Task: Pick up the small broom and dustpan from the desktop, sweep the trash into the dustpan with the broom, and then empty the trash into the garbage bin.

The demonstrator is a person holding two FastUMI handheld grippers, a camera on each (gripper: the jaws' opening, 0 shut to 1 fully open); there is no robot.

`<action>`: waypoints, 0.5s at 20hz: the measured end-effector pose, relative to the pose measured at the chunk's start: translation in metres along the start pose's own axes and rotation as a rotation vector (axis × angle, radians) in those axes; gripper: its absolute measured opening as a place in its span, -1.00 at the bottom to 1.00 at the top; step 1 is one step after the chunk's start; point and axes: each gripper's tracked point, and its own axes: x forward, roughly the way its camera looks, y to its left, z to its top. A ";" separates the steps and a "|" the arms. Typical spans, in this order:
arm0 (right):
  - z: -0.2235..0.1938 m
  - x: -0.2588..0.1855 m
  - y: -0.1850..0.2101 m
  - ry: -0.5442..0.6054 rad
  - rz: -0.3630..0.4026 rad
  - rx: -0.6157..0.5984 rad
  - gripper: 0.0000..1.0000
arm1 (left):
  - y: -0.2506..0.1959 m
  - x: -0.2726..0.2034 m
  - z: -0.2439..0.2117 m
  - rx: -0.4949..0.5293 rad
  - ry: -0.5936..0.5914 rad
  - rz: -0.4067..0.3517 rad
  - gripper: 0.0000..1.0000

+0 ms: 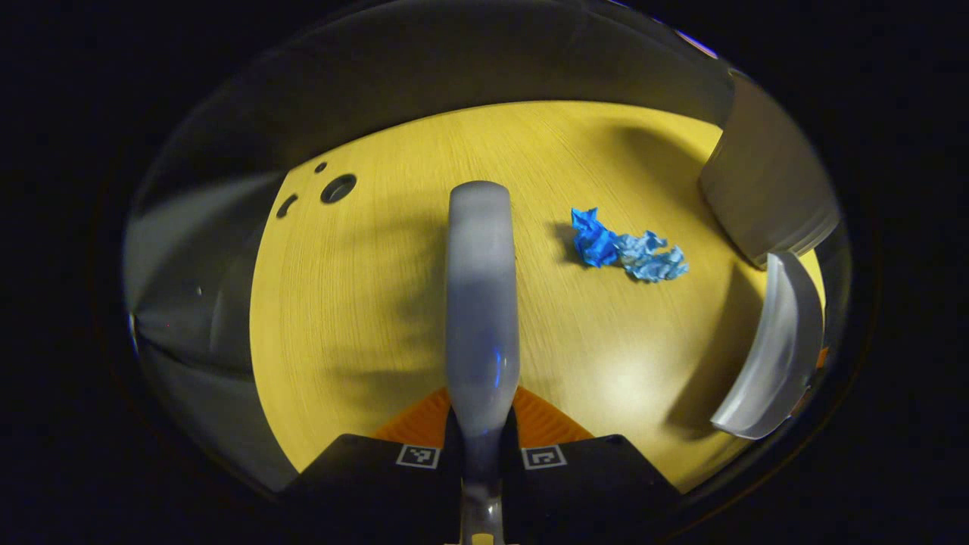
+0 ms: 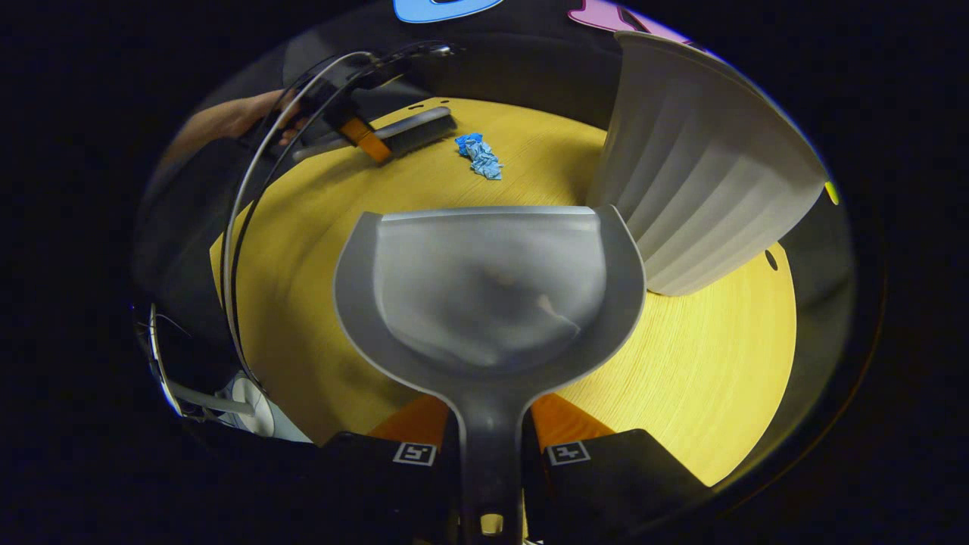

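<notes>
Yellow wood-grain desktop [image 1: 363, 303] bears crumpled blue trash [image 1: 627, 248].

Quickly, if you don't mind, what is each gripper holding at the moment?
Left gripper: closed on the broom handle.
Right gripper: closed on the dustpan handle.

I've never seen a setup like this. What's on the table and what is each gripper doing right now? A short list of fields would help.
Table: yellow wooden desktop
Trash: crumpled blue paper, lying loose on the desktop
Left gripper: shut on the broom, which is held above the desktop to the left of the paper
Right gripper: shut on the dustpan handle; pan looks empty
Garbage bin: white, ribbed, beside the dustpan
Sweeping: not yet done
</notes>
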 end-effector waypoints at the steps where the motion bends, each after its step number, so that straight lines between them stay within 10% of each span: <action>1: -0.002 0.003 -0.002 0.010 0.000 -0.014 -0.24 | 0.003 0.006 0.011 0.065 -0.006 0.008 -0.50; 10: -0.005 0.015 -0.008 0.049 0.015 -0.024 -0.24 | -0.047 0.011 0.049 0.458 -0.019 -0.143 -0.48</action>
